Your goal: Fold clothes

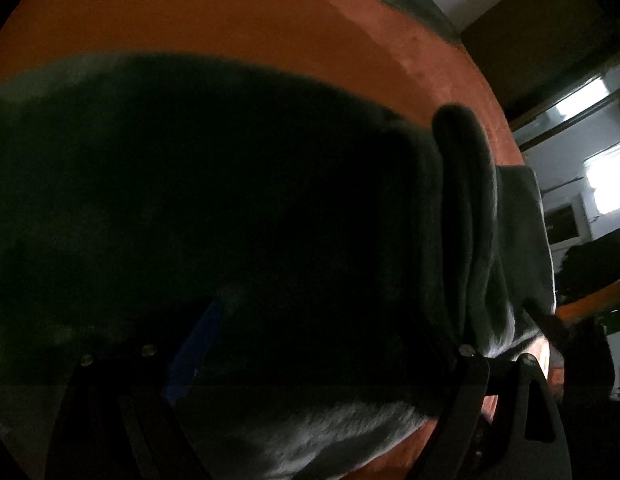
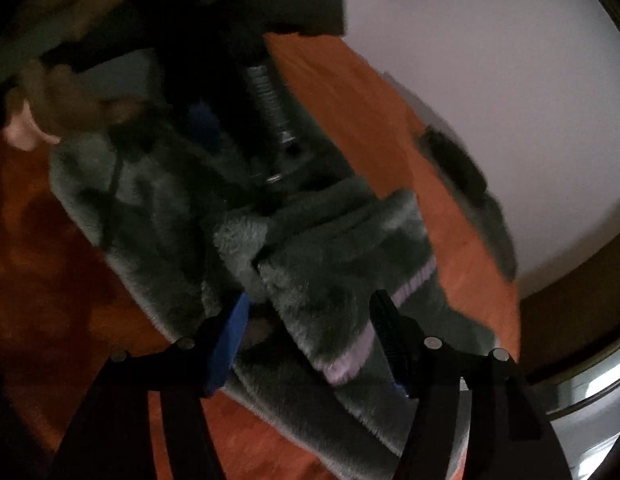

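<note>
Grey fleece garment (image 2: pixel 237 232) spread on the orange counter (image 2: pixel 390 120), long axis running from upper left to lower right in the right wrist view, pale lilac trim (image 2: pixel 362 354) along the folded edge nearest the camera. No brand, label or readable writing anywhere on it. Right gripper (image 2: pixel 310 312) angled downward over the near end of the garment, jaws spread wide, blue pad (image 2: pixel 229 340) on the left side and dark ribbed finger (image 2: pixel 390 332) on the right, fleece lying between them with no visible pinch. Further up the cloth, left gripper (image 2: pixel 245 128) pointed steeply down onto the garment, a person's hand (image 2: pixel 57 108) blurred at its upper left. From the left wrist view, very dark: same fleece (image 1: pixel 470 208) filling most of the frame, a rolled fold standing up at right against the counter (image 1: pixel 269 16); left gripper (image 1: pixel 310 320) buried in shadow, blue pad (image 1: pixel 193 344) faintly seen, jaw state impossible to tell.
</note>
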`<state>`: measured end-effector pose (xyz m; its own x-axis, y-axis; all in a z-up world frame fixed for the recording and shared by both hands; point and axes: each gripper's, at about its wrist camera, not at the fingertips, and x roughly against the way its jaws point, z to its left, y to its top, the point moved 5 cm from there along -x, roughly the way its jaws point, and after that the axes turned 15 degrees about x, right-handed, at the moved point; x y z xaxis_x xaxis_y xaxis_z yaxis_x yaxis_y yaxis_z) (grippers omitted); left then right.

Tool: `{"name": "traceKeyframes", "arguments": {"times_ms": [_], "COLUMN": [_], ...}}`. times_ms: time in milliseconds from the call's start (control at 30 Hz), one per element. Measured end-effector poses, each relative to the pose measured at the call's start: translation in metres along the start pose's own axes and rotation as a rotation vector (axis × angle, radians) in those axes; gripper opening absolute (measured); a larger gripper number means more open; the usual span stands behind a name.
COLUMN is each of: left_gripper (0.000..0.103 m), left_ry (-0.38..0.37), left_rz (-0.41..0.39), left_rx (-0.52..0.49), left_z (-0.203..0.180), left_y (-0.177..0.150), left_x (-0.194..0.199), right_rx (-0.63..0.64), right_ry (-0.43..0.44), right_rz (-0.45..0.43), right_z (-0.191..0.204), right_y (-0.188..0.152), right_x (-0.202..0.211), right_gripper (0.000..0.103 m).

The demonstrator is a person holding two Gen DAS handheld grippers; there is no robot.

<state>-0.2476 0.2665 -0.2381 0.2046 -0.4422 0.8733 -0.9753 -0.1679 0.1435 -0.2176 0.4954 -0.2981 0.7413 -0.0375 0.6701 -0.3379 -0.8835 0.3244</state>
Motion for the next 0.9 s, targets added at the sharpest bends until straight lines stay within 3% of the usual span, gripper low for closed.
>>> {"name": "traceKeyframes", "arguments": {"times_ms": [100,267,333,400,500,600,700,800,900], "left_gripper": [0.089,0.089,0.089,0.087,0.088,0.087,0.075,0.064,0.064], "left_ry": [-0.053,-0.162,-0.183,-0.190,-0.209,-0.178,-0.157,-0.172,-0.173], "left_rz": [0.004,0.075,0.088,0.103,0.125,0.114,0.117,0.134,0.135], "left_rx": [0.005,-0.008,-0.047,-0.085,-0.071,-0.089,-0.043,0.040,0.049], "left_z": [-0.002,-0.013,-0.021,-0.029,-0.032,-0.038,-0.022,-0.002,0.007], "left_y": [-0.007,-0.025,-0.032,-0.040,-0.042,-0.038,-0.038,-0.039,-0.040], "left_x": [0.015,0.026,0.028,0.028,0.024,0.018,0.011,0.006,0.010], "right_rx": [-0.017,0.018,0.006,-0.024,-0.082,-0.233,-0.350,-0.390,-0.421], "right_ry": [0.042,0.012,0.028,0.041,0.054,0.083,0.072,0.049,0.036], "right_rz": [-0.025,0.020,0.025,0.022,0.015,-0.014,-0.069,-0.128,-0.192], "right_z": [-0.004,-0.005,-0.002,-0.004,-0.012,-0.039,-0.069,-0.091,-0.110], "right_y": [0.005,0.010,0.011,0.013,0.020,0.018,0.013,0.023,0.035], "right_x": [0.007,-0.002,-0.009,-0.012,-0.014,-0.003,0.017,0.032,0.047], "right_gripper": [0.060,0.060,0.051,0.025,0.016,0.015,0.015,0.015,0.015]}}
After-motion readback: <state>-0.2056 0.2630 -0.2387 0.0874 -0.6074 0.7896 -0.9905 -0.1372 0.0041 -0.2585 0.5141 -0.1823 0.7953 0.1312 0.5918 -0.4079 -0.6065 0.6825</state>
